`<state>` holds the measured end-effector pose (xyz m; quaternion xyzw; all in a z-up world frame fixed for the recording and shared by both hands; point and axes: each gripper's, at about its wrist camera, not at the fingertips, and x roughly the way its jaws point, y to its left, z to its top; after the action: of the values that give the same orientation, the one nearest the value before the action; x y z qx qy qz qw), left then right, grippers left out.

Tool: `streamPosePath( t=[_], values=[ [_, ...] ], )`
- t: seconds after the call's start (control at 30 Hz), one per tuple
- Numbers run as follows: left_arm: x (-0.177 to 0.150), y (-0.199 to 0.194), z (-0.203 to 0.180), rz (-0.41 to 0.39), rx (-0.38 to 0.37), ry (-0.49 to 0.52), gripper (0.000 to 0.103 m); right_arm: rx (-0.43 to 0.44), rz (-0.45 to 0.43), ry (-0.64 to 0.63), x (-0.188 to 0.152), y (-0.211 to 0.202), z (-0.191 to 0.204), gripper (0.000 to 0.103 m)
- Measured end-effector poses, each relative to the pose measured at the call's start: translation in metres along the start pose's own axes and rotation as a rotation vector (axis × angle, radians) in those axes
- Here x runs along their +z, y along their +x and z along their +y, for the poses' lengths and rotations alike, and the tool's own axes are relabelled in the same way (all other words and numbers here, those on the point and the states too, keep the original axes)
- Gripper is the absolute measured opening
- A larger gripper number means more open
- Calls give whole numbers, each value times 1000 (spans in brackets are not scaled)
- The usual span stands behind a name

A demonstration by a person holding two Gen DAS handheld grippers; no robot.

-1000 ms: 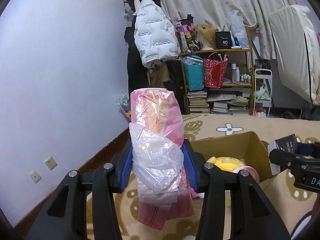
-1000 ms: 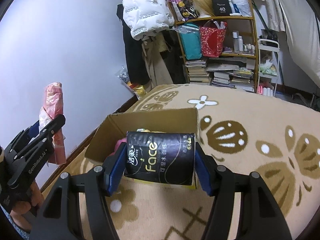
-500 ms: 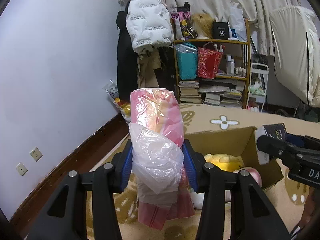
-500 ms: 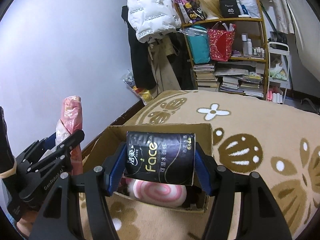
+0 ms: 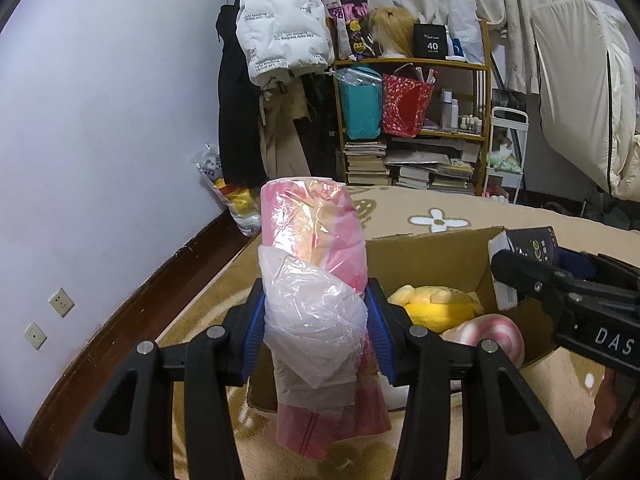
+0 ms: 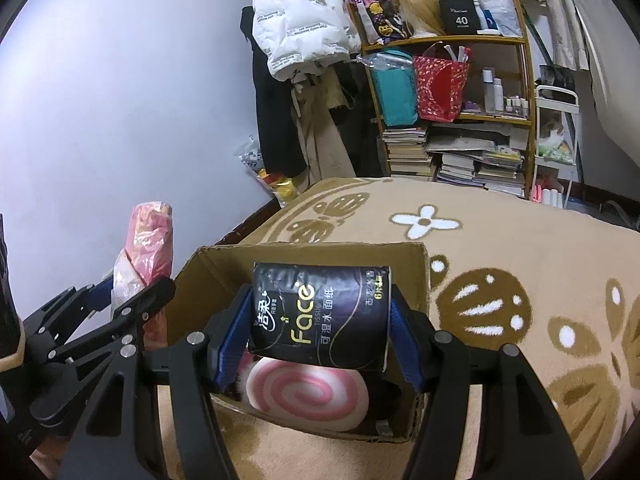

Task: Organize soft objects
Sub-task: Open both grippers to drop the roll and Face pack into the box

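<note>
My left gripper (image 5: pixel 316 330) is shut on a pink roll wrapped in clear plastic (image 5: pixel 314 248), held upright beside the left wall of an open cardboard box (image 5: pixel 428 256). My right gripper (image 6: pixel 320 330) is shut on a black "Face" tissue pack (image 6: pixel 320 312), held over the box (image 6: pixel 340 254). Inside the box lie a yellow plush (image 5: pixel 436 304) and a pink-and-white swirl cushion (image 6: pixel 306 394). The left gripper with its roll (image 6: pixel 150 240) shows at the left of the right wrist view. The right gripper with the pack (image 5: pixel 528 248) shows at the right of the left wrist view.
The box stands on a beige patterned carpet (image 6: pixel 520 264). A white wall (image 5: pixel 100 140) with a dark skirting is at left. Behind stand a shelf (image 5: pixel 416 120) of books and bags, hanging coats (image 5: pixel 280 44) and a plastic bag (image 5: pixel 232 196) on the floor.
Both grippers have moved forward to the box with their loads. The tissue pack now hangs over the box's inside, and the swirl cushion has come into view below it.
</note>
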<state>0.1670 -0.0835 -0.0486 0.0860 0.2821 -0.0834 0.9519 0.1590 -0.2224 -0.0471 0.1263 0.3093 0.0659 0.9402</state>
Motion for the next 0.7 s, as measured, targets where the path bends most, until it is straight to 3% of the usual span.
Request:
streamPosePath(
  t=[0.43, 0.6, 0.7],
  values=[
    [-9, 12, 1, 53, -8, -11, 48, -31, 19, 12, -2, 9, -5, 70],
    [-7, 7, 5, 28, 22, -21, 60, -37, 20, 11, -3, 12, -6, 81],
    [-7, 4, 9, 17, 43, -35, 76, -39, 14, 16, -3, 10, -8, 91]
  ],
)
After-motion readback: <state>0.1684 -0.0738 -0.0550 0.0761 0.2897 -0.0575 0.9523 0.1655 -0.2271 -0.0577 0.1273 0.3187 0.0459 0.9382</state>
